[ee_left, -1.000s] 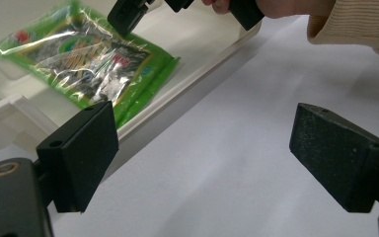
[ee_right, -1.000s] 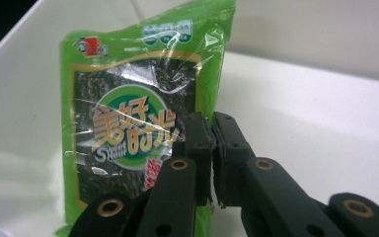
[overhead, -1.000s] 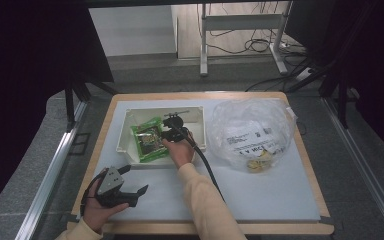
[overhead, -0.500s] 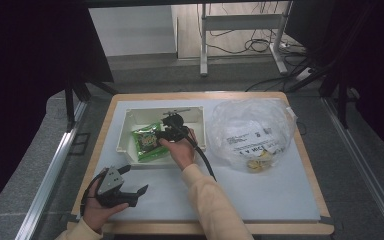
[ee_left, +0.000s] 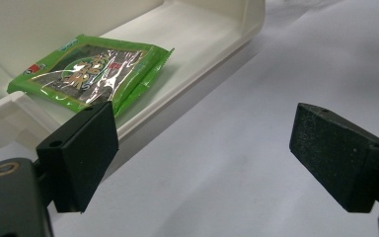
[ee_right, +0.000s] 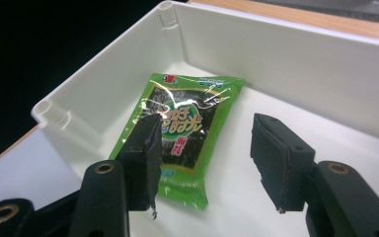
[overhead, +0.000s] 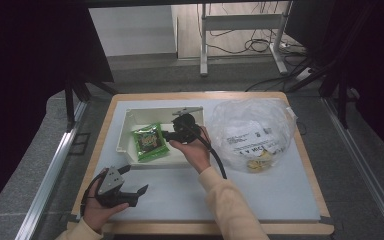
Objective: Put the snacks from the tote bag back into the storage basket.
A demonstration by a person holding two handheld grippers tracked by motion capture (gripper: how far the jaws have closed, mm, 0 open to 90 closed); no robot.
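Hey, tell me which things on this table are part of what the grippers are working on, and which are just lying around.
In the job:
- green snack packet, lying in the tray
- white tray
- right hand-held gripper, jaws just opened, nothing between them

Lying about:
- clear plastic bag beside the tray
- left hand-held gripper, open, idle

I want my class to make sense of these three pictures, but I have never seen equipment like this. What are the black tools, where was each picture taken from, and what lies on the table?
A person sits at a table holding a hand-held two-jaw gripper in each hand. The high view looks down from above. The other two pictures come from small cameras riding on each gripper, looking along its black jaws.

The left gripper rests near the table's front edge, open and empty. The right gripper hovers over a white tray; its jaws have just been opening, with nothing between them. Below them in the tray lies a green snack packet. To the right sits a clear plastic bag with more items inside.
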